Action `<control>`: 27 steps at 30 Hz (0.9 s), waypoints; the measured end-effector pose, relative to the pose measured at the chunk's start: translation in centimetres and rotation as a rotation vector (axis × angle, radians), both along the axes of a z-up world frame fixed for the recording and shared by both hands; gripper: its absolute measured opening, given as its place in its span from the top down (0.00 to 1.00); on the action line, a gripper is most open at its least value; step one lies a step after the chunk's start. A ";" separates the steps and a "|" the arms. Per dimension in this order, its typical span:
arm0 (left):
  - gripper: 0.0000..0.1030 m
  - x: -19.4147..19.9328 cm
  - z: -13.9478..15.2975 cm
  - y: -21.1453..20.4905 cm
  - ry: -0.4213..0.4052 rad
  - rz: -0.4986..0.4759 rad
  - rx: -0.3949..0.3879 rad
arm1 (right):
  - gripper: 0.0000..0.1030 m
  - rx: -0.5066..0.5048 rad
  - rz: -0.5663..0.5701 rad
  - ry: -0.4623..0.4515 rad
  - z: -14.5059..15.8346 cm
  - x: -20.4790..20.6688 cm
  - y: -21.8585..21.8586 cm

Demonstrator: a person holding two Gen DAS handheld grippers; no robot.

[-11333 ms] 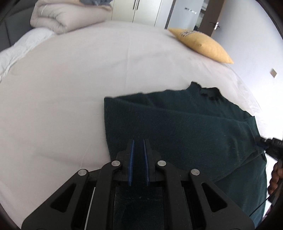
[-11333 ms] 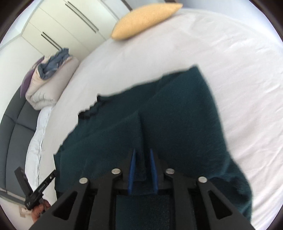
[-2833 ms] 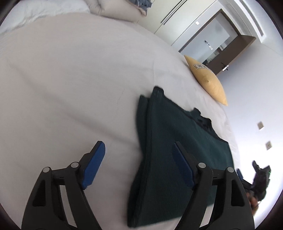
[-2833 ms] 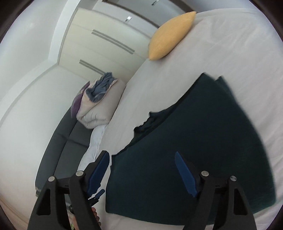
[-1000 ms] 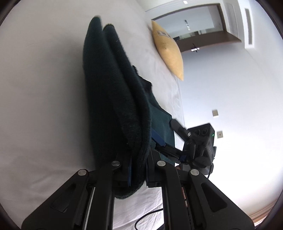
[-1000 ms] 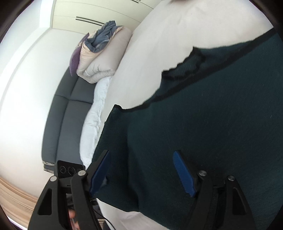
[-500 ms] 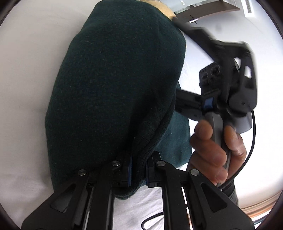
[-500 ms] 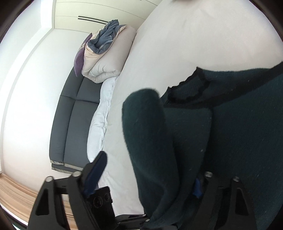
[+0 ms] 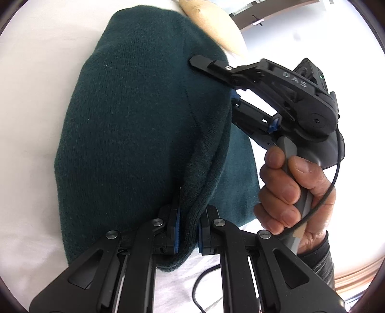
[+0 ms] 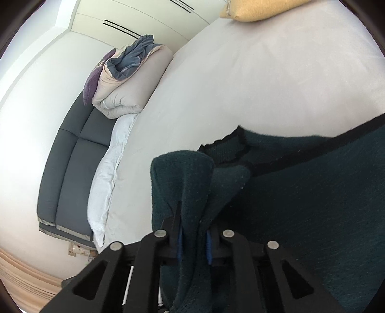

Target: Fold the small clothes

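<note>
A dark green knitted sweater [image 9: 134, 134] lies on the white bed [image 9: 31, 120], one edge lifted and doubled over. My left gripper [image 9: 189, 231] is shut on a thick folded edge of it. My right gripper [image 10: 193, 238] is shut on another bunched edge of the sweater [image 10: 312, 204], near the black-trimmed collar [image 10: 231, 142]. In the left wrist view the right gripper [image 9: 231, 96] reaches into the fabric from the right, held by a hand [image 9: 293, 190]; its fingertips are hidden by the cloth.
A yellow pillow [image 10: 262, 9] lies at the far end of the bed. A folded beige duvet with blue cloth on it [image 10: 130, 79] sits by a dark grey sofa [image 10: 72, 154]. Cupboards [image 10: 144, 21] stand behind. A cable [image 9: 204, 284] runs below the left gripper.
The right gripper has closed on the lifted sweater edge; it was open half a second ago. The left gripper stays shut on its fold, which is lifted over the rest of the sweater.
</note>
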State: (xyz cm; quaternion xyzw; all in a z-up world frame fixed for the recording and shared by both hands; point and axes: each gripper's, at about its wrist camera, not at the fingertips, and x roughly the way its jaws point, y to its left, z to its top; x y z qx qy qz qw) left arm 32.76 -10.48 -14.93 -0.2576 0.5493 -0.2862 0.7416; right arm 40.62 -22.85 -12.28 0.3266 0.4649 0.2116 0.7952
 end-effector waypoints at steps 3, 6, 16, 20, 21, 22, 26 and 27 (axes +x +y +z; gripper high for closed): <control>0.92 0.2 0.9 -1.0 -0.012 -0.024 0.003 | 0.86 -0.030 -0.016 -0.013 0.5 -0.3 -1.4; 0.92 0.6 1.4 -2.7 -0.029 -0.062 0.013 | 0.86 -0.068 -0.026 -0.022 1.2 -1.0 -3.6; 0.92 1.0 2.3 -11.6 -0.048 -0.191 0.056 | 0.86 -0.133 -0.091 0.030 -0.2 -2.8 -12.1; 0.92 1.8 2.3 -13.6 -0.040 -0.207 0.072 | 0.86 -0.133 -0.111 0.039 -1.1 -3.2 -14.1; 0.92 2.2 2.3 -13.6 -0.036 -0.206 0.071 | 0.86 -0.134 -0.114 0.040 -1.2 -3.3 -14.5; 0.92 2.4 2.2 -13.5 -0.034 -0.207 0.069 | 0.86 -0.134 -0.118 0.041 -1.3 -3.2 -14.9; 0.92 2.8 2.1 -14.2 -0.028 -0.199 0.067 | 0.86 -0.141 -0.136 0.057 -2.0 -3.1 -15.7; 0.91 2.8 1.7 -13.9 -0.019 -0.193 0.066 | 0.85 -0.136 -0.142 0.072 -2.4 -3.1 -15.9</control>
